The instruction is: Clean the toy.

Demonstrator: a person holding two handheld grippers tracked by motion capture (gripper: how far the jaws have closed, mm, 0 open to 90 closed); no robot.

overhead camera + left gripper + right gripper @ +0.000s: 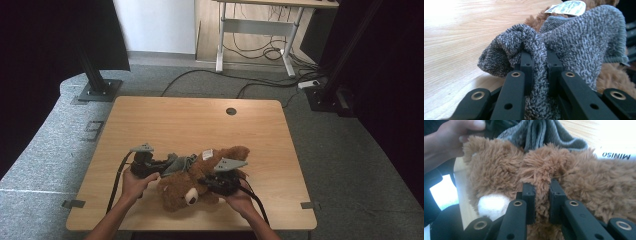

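Observation:
A brown teddy bear (182,192) lies on its side near the front of the wooden table (200,120), its white muzzle (492,205) toward the person. A grey terry cloth (180,162) drapes over the bear's back. My left gripper (167,164) comes in from the left. Up close, the left gripper (539,60) is shut on a bunched fold of the grey cloth (579,42), with brown fur (616,77) behind it. My right gripper (207,181) sits on the bear's right side. Its own view shows the right gripper (542,187) shut on a tuft of the bear's fur (499,167).
A white label (569,7) sticks out of the bear near the cloth. A round cable hole (231,111) sits at the table's far edge. Beyond the table, a white-framed desk (260,25) and loose cables (260,80) are on the floor, with black stand bases (100,90) at both back corners.

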